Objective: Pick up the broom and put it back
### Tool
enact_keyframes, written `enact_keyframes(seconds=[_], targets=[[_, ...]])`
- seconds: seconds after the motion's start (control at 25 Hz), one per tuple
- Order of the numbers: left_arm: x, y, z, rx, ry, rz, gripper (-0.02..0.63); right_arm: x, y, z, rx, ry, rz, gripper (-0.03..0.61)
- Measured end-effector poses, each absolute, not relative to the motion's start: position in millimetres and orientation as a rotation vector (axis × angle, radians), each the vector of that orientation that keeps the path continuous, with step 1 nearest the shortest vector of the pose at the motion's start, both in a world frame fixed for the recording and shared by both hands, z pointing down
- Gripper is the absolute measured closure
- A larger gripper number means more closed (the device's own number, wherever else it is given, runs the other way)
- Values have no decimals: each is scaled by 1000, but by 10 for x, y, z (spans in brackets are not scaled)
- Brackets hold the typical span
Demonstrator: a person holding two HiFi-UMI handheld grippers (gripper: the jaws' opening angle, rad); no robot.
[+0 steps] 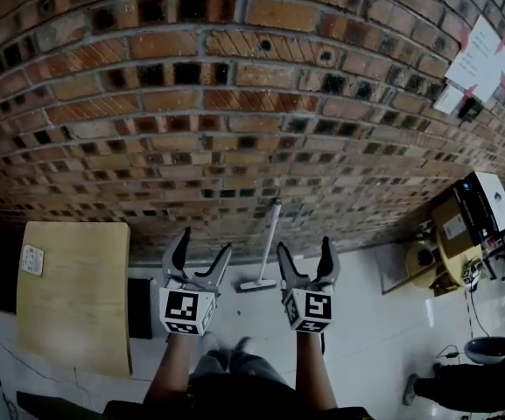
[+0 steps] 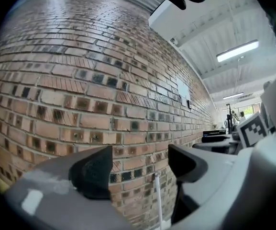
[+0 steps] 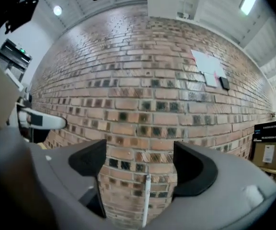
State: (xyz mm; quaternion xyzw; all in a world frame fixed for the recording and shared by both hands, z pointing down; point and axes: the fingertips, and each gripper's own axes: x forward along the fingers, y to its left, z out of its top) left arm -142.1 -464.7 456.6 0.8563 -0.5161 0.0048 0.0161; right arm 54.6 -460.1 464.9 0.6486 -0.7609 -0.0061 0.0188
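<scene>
One broom (image 1: 269,239) leans against the brick wall (image 1: 234,103), its head on the white floor (image 1: 366,322), just beyond two raised grippers. The left gripper (image 1: 206,241) and right gripper (image 1: 304,245) both have their jaws spread, empty. Bare floor flanks the broom; one wooden tabletop (image 1: 73,287) edges in at left, and a cardboard box (image 1: 452,226) sits well to the right.

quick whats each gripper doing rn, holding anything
Left gripper: open, holding nothing.
Right gripper: open, holding nothing; the broom leans on the brick wall ahead.
</scene>
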Motion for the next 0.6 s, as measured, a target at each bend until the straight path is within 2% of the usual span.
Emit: enact_keyframes(seconds=[0.32, 0.44, 0.6], targets=[[-1180, -3894, 4184, 2689, -1689, -74, 248, 469, -3793, 4258, 1935, -2487, -123, 141], [-1033, -3473, 4116, 2644, -1762, -90, 248, 694, -3445, 4148, 1910, -2520, -165, 141], [-730, -2774, 4128, 2588, -1805, -95, 247, 1118, -2863, 4236, 1898, -2564, -65, 144]])
